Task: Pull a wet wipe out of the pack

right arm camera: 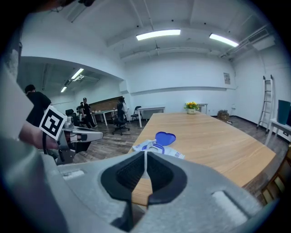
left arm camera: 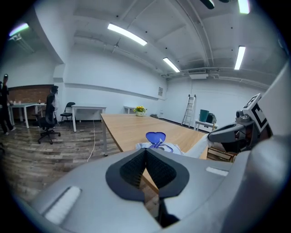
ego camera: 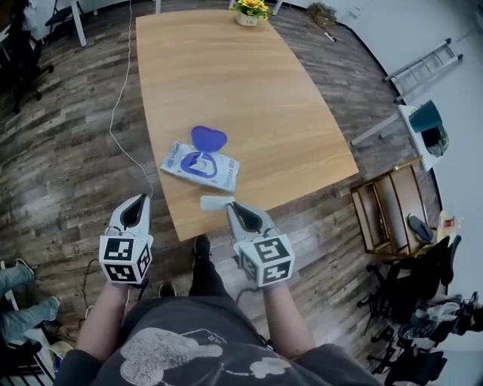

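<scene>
Head view: the right tongs [ego camera: 233, 209] pinch the wet wipe [ego camera: 213, 203] by a thin edge, clear of the pack [ego camera: 198, 167], which lies open near the table [ego camera: 226, 75] edge. The left tongs [ego camera: 138, 202] are pressed together, empty. The danger: that slim grip may let the damp sheet slip to the floor.

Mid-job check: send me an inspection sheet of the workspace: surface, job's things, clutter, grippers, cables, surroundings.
Surface: wooden table.
Job's things: wipe pack near the table's near edge, blue lid flipped open; wet wipe apart from the pack.
Clutter: flower pot at the far end.
Grippers: left hand-held gripper shut, empty; right hand-held gripper shut on the wet wipe.
Cables: white cable on the floor left of the table.
Surroundings: ladder, wooden rack.
</scene>
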Demonstrator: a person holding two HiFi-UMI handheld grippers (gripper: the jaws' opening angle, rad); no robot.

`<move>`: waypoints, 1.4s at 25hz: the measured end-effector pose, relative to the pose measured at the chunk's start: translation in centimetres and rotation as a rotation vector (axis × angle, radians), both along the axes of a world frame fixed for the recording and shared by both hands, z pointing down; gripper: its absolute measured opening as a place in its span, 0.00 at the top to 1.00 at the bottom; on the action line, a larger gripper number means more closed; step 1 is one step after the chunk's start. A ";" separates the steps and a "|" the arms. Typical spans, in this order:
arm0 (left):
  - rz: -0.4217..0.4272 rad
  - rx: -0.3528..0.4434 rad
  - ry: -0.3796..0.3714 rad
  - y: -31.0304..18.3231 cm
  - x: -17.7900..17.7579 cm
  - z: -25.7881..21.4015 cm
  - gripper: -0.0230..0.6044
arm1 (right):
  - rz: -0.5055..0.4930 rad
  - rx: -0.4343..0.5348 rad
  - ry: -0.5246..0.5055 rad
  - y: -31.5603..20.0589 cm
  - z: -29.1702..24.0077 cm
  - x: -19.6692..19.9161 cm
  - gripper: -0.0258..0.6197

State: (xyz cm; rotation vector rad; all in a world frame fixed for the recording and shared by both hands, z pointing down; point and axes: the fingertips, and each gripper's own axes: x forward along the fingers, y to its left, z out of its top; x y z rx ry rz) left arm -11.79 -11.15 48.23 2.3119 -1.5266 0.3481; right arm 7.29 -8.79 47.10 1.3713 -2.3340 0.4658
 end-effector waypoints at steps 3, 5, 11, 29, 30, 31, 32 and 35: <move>0.003 0.017 0.012 3.0 -1.9 -0.5 0.93 | 0.005 0.023 0.022 3.0 -0.4 -1.3 0.95; 0.007 0.021 0.016 5.1 -3.1 -0.6 0.93 | 0.018 0.040 0.027 5.1 -0.9 -1.9 0.95; 0.034 0.021 0.046 11.0 -5.4 -0.8 0.93 | 0.068 0.087 -0.030 12.3 -2.4 -3.8 0.95; 0.052 0.066 0.060 19.3 -3.0 -3.8 0.93 | 0.072 0.130 0.030 21.7 -5.0 -0.2 0.95; 0.059 0.076 0.064 19.9 -2.6 -4.5 0.93 | 0.069 0.138 0.030 22.0 -5.3 0.0 0.95; 0.065 0.090 0.069 20.3 -2.1 -5.3 0.93 | 0.071 0.150 0.028 22.3 -5.7 0.3 0.95; 0.066 0.104 0.076 20.7 -1.7 -6.1 0.93 | 0.076 0.164 0.023 22.7 -6.1 0.5 0.95; 0.074 0.123 0.088 22.1 -0.3 -7.0 0.93 | 0.084 0.204 -0.009 24.3 -7.1 0.9 0.95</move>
